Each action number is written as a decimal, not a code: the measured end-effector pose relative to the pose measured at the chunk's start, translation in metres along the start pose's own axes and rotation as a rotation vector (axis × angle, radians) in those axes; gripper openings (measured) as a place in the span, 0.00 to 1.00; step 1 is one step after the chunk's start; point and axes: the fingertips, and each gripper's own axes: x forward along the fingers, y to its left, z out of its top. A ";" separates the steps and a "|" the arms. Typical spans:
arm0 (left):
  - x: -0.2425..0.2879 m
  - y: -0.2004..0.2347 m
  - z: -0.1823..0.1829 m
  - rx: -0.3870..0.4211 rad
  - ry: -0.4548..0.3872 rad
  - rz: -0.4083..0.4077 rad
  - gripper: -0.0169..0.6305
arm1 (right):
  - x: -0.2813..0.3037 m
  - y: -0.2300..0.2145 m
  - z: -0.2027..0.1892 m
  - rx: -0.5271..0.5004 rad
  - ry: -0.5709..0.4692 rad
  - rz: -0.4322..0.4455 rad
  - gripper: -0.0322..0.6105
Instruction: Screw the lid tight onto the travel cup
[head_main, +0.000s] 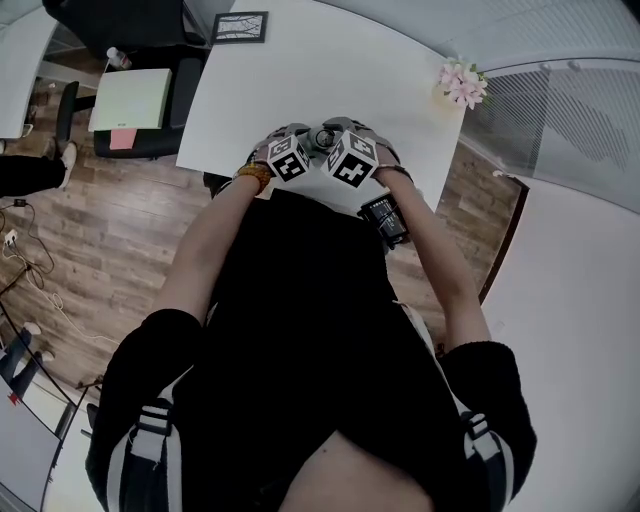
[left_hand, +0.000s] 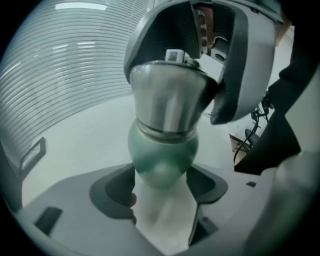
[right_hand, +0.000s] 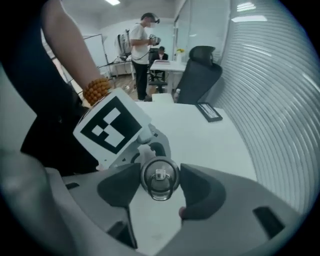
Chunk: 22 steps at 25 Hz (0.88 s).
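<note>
Clearly, in the left gripper view, the left gripper (left_hand: 162, 189) has its two dark pads closed against the rounded green body of the travel cup (left_hand: 162, 156), holding it upright just above the white table (left_hand: 75, 145). The steel lid (left_hand: 167, 97) sits on the cup's mouth. The seam between lid and body looks even all round, with no gap showing.

Next, the right gripper view looks straight down on the lid's top with its small centre knob. The right gripper (right_hand: 160, 184) has a pad against each side of the lid, so it appears clamped on it from above. Behind the lid is the left gripper's marker cube (right_hand: 114, 125).

Finally, the head view shows both grippers meeting at the near edge of the table, with the cup between them and close in front of the person's body. A pot of pink flowers (head_main: 462, 85) stands at the far corner.

As I judge it, the lid is already seated and at least partly threaded. Whether it is fully tight cannot be seen. What may remain is a last twist or two against the steadied body, then letting go.
</note>
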 end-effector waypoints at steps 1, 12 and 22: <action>0.000 0.000 0.000 -0.006 -0.001 0.001 0.53 | 0.001 0.001 0.000 -0.066 0.024 0.023 0.44; 0.001 0.000 -0.001 0.019 0.031 0.002 0.53 | 0.004 0.014 -0.013 -0.695 0.127 0.102 0.44; 0.002 0.001 -0.001 0.014 0.004 0.012 0.53 | -0.015 -0.010 -0.002 0.199 -0.130 -0.084 0.56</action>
